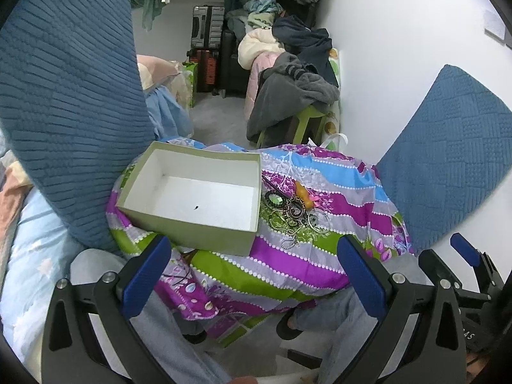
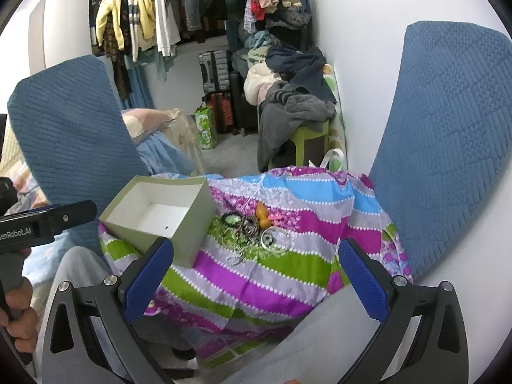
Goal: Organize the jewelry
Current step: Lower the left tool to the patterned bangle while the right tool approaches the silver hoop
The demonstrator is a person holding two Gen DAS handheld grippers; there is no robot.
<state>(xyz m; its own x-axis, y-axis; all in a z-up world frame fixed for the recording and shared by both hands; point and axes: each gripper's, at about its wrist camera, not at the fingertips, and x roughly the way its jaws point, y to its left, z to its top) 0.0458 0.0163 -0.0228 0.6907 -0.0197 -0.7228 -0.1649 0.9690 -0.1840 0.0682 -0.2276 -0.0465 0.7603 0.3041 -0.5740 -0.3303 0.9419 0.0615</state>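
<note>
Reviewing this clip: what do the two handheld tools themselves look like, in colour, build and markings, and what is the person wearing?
Both tools match: the left tool and right tool have black angular frames with triangular cut-outs and silver pivot bolts, ending in royal-blue textured pads. Seen from the right wrist, the left tool's black body carries white "GenRobot.AI" lettering. The person wears light grey trousers and dark slippers.

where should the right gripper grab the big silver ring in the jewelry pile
Take the silver ring by its rim on the near right arc, coming down from above. It lies flat on the striped cloth at the pile's right edge, so that arc looks freest; other pieces crowd its left. The right gripper is open.
</note>
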